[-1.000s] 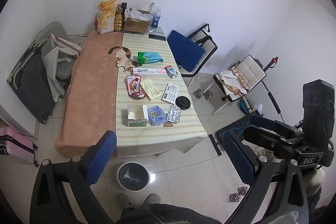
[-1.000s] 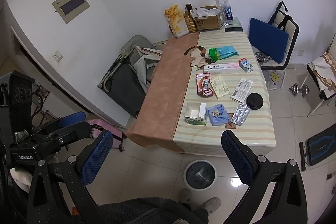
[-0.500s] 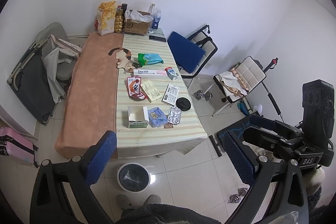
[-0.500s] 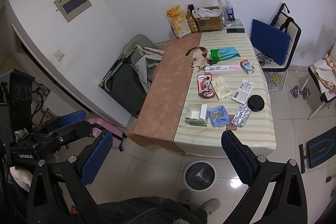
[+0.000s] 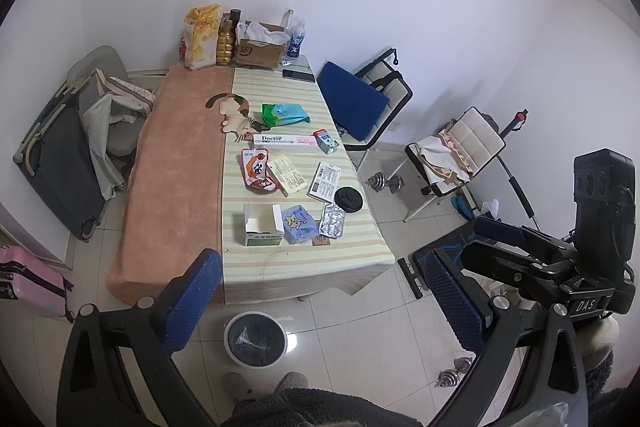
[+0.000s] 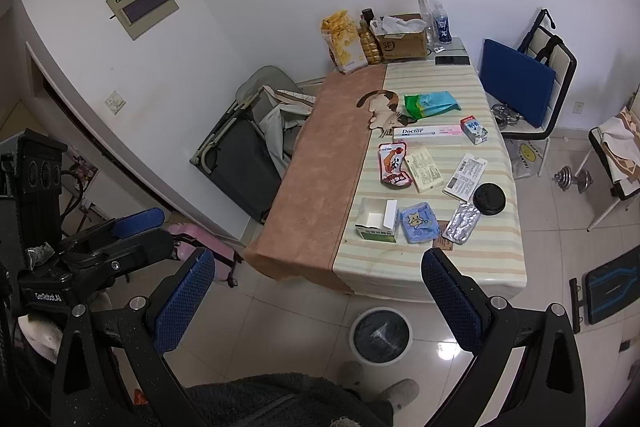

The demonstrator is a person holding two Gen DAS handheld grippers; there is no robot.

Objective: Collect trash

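Both grippers hang high above the floor, well short of the table (image 5: pixel 280 267). The left gripper (image 5: pixel 320 299) and the right gripper (image 6: pixel 320 291) have their jaws spread wide and hold nothing. Trash lies on the striped near half of the table: an open box (image 5: pixel 262 225), a blue packet (image 5: pixel 298 223), a blister pack (image 5: pixel 333 221), a black lid (image 5: pixel 348 199). The bin (image 5: pixel 255 339) stands on the floor just below the table's near edge.

Bin (image 5: pixel 255 338) contents unclear; small print on leaflet (image 6: pixel 465 177) unreadable.
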